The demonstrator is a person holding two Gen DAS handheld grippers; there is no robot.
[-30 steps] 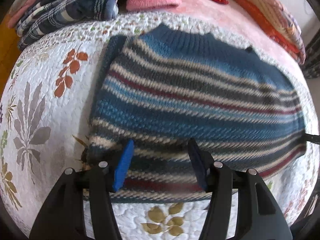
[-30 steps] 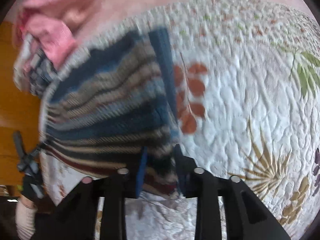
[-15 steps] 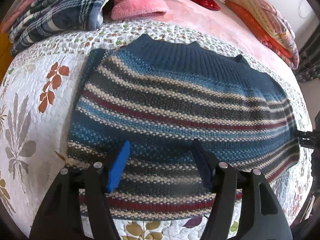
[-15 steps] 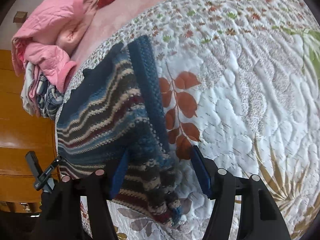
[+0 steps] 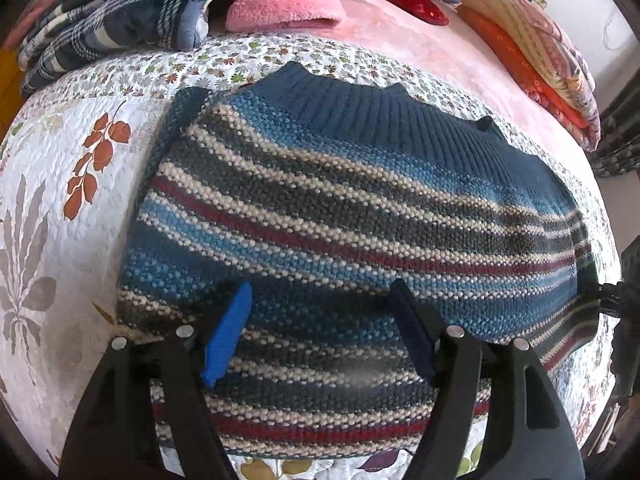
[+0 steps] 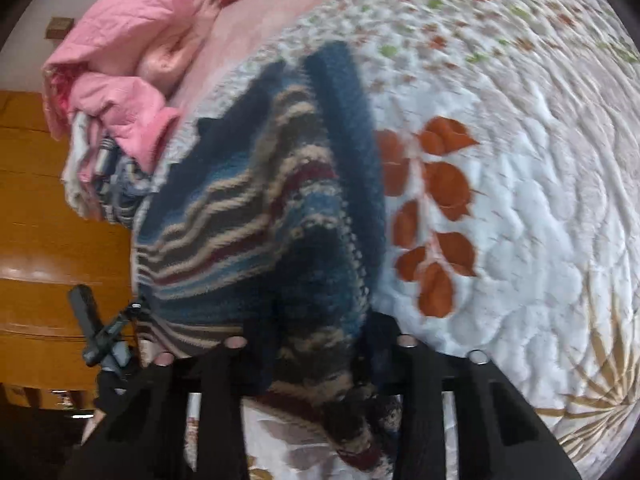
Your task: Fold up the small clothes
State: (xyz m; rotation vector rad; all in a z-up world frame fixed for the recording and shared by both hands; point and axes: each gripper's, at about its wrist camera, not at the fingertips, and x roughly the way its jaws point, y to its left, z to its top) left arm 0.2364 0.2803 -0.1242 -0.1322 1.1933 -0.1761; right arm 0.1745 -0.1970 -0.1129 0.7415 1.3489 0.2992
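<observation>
A small knitted sweater (image 5: 340, 216) with blue, grey, cream and red stripes lies flat on the quilted bedspread (image 5: 60, 216), its dark blue collar (image 5: 384, 108) at the far side. My left gripper (image 5: 318, 334) hovers open over the near hem, its blue pads apart and holding nothing. In the blurred right wrist view the sweater (image 6: 256, 216) is seen from its side edge. My right gripper (image 6: 320, 348) stands open, with the bunched hem corner (image 6: 320, 364) between its fingers.
Piled at the head of the bed are a plaid blanket (image 5: 120, 20), pink clothes (image 5: 280, 4) and folded orange and striped bedding (image 5: 532, 56). A wooden cabinet (image 6: 48, 240) stands beyond the bed edge. The other gripper's black frame (image 6: 96, 336) shows at the left.
My right gripper, shut on the sweater's edge a second ago, has opened and now straddles the bunched corner. My left gripper stayed open and shifted over the hem.
</observation>
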